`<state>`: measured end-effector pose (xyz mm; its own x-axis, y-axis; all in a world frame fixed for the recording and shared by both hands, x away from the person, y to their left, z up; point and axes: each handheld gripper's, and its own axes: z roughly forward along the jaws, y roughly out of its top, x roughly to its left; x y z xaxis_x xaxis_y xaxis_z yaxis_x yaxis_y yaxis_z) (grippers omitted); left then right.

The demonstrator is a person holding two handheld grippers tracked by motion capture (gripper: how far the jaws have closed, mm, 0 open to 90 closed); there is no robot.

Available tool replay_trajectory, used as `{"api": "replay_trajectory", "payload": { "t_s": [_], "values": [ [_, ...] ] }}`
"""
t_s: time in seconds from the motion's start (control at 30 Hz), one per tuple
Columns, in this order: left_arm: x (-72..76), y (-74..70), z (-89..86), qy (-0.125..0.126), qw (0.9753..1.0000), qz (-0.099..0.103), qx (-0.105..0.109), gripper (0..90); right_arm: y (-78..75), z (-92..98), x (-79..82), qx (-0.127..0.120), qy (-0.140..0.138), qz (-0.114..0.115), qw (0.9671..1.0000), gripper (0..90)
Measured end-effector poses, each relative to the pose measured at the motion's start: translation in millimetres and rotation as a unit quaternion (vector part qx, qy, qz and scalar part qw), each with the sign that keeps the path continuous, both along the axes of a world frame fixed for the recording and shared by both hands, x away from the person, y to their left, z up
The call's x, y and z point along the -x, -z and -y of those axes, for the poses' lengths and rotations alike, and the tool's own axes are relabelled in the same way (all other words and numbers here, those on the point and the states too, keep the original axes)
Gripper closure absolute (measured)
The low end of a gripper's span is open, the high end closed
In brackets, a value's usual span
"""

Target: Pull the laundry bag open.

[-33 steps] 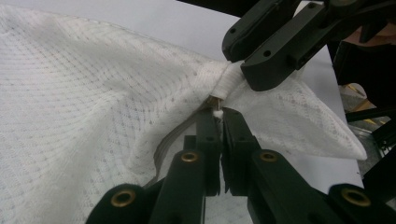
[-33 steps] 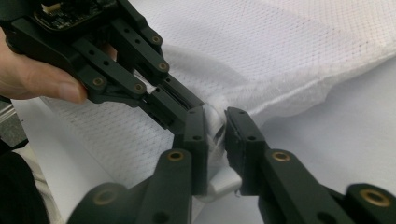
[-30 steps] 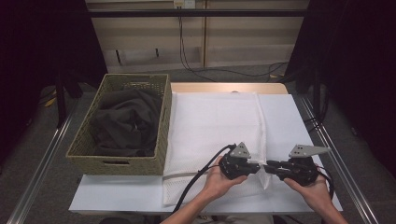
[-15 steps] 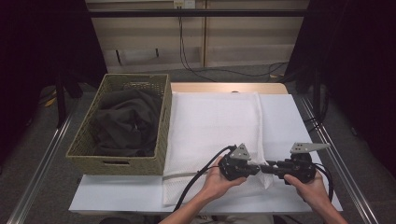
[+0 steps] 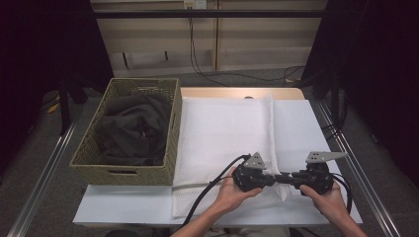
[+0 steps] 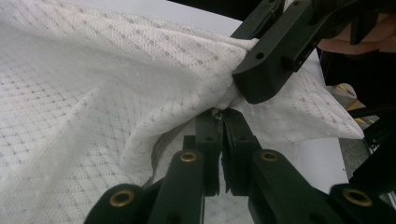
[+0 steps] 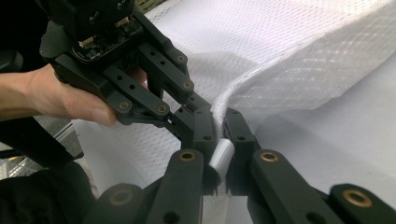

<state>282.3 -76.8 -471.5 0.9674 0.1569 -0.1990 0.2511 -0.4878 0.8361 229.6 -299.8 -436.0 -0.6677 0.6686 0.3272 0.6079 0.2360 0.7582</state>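
We see a white table (image 5: 316,123) in a dim room, cables along the back wall, and a woven basket (image 5: 123,170) of dark clothing at centre left. Spread across the middle lies a white mesh cloth (image 5: 222,133), diamond-patterned, its lower-right edge bunched and lifted. The left gripper (image 5: 276,177) and right gripper (image 5: 285,177) meet there, each clamped on that edge.
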Motion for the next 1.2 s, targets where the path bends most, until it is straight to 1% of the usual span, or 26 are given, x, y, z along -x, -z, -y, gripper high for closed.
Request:
{"api": "replay_trajectory", "payload": {
  "t_s": [0.03,0.07,0.17,0.2,0.23,0.27,0.33,0.37,0.43,0.5,0.53,0.57,0.6,0.67,0.7,0.73,0.77,0.8,0.83,0.87,0.9,1.0,1.1,1.13,1.17,1.2],
  "values": [
    [0.2,-0.8,-0.3,0.001,1.0000,0.004,-0.004,86.6,0.1,0.1,0.2,0.000,0.000,0.000,1.0000,85.9],
    [0.5,-2.1,-0.8,0.000,0.9999,0.007,-0.013,86.6,0.1,0.3,0.3,0.001,0.002,-0.001,1.0000,85.1],
    [0.5,-0.9,-0.3,0.002,1.0000,0.003,-0.007,86.7,0.2,0.2,-0.1,0.000,0.006,0.001,1.0000,81.1],
    [0.6,-1.0,-0.5,0.002,0.9999,0.004,-0.011,86.7,0.2,0.1,-0.2,-0.001,0.006,0.002,1.0000,79.7],
    [0.7,-1.0,-0.7,0.004,0.9999,0.005,-0.014,86.7,0.3,0.9,-0.4,-0.005,0.010,0.000,0.9999,83.8],
    [0.0,-0.9,-0.7,0.006,0.9999,0.004,-0.008,86.7,0.1,1.5,-0.5,-0.004,0.010,0.001,0.9999,85.0],
    [-0.4,-1.2,-1.2,0.005,1.0000,0.001,-0.005,86.7,-0.5,2.2,0.2,-0.005,0.014,0.000,0.9999,85.8],
    [-1.4,-2.5,-2.3,0.007,0.9999,0.002,-0.009,86.7,-0.9,2.7,0.8,-0.008,0.018,0.001,0.9998,86.4],
    [-1.9,-3.6,-3.5,0.008,0.9999,0.000,-0.008,86.6,-1.7,2.2,3.6,-0.007,0.025,0.005,0.9996,86.9],
    [-2.1,-5.3,-5.5,0.014,0.9997,0.002,-0.018,86.7,-3.0,1.7,6.4,-0.005,0.033,0.007,0.9994,87.1],
    [-1.3,-5.5,-5.7,0.013,0.9997,0.002,-0.020,86.7,-3.3,2.1,7.5,-0.003,0.036,0.007,0.9993,87.2],
    [-0.2,-4.8,-5.3,0.009,0.9998,0.000,-0.016,86.7,-3.2,2.7,8.3,-0.003,0.040,0.009,0.9991,87.2],
    [-0.5,-4.8,-5.7,0.011,0.9998,0.000,-0.017,86.7,-3.0,4.1,8.7,-0.003,0.043,0.009,0.9990,87.2],
    [-0.2,-5.1,-5.4,0.011,0.9998,0.000,-0.018,86.8,-2.6,7.6,9.9,-0.007,0.053,0.000,0.9986,87.3],
    [0.1,-4.9,-4.7,0.010,0.9998,-0.001,-0.017,86.8,-2.6,7.6,9.9,-0.007,0.053,0.000,0.9986,87.3],
    [0.2,-4.4,-4.4,0.009,0.9998,-0.003,-0.016,86.8,-2.1,8.1,9.5,-0.005,0.050,0.006,0.9987,87.2],
    [0.1,-3.4,-4.1,0.009,0.9999,-0.005,-0.012,86.8,-2.1,7.9,9.7,-0.005,0.052,0.005,0.9986,87.2],
    [-0.6,-4.0,-5.1,0.012,0.9997,-0.003,-0.019,86.8,-1.8,8.0,9.5,-0.003,0.052,0.005,0.9986,87.2],
    [-0.9,-3.6,-5.6,0.014,0.9997,-0.004,-0.019,86.7,-1.4,7.5,9.4,-0.001,0.053,0.006,0.9986,87.1],
    [-0.7,-3.5,-6.4,0.012,0.9997,-0.008,-0.021,86.8,-1.5,7.2,9.3,-0.001,0.053,0.001,0.9986,87.1],
    [-0.8,-2.7,-6.7,0.011,0.9998,-0.009,-0.015,86.8,-1.3,6.8,8.6,0.000,0.052,0.001,0.9987,87.1],
    [-0.7,-4.0,-8.8,0.011,0.9996,-0.003,-0.027,86.8,-1.2,5.9,8.0,0.001,0.052,-0.003,0.9987,87.2],
    [-1.9,-2.5,-9.9,0.009,0.9996,-0.008,-0.024,86.8,-1.8,5.7,8.5,0.001,0.055,-0.001,0.9985,87.4],
    [-2.0,-2.0,-9.9,0.007,0.9997,-0.012,-0.018,86.8,-1.9,6.2,8.6,0.000,0.057,0.000,0.9984,87.4],
    [-2.1,-2.9,-10.1,0.008,0.9996,-0.010,-0.024,86.8,-2.1,6.6,9.1,-0.002,0.059,-0.003,0.9983,87.4],
    [-2.0,-3.0,-9.9,0.008,0.9996,-0.010,-0.025,86.8,-2.1,6.6,9.1,-0.002,0.059,-0.003,0.9983,87.4]
  ]
}}
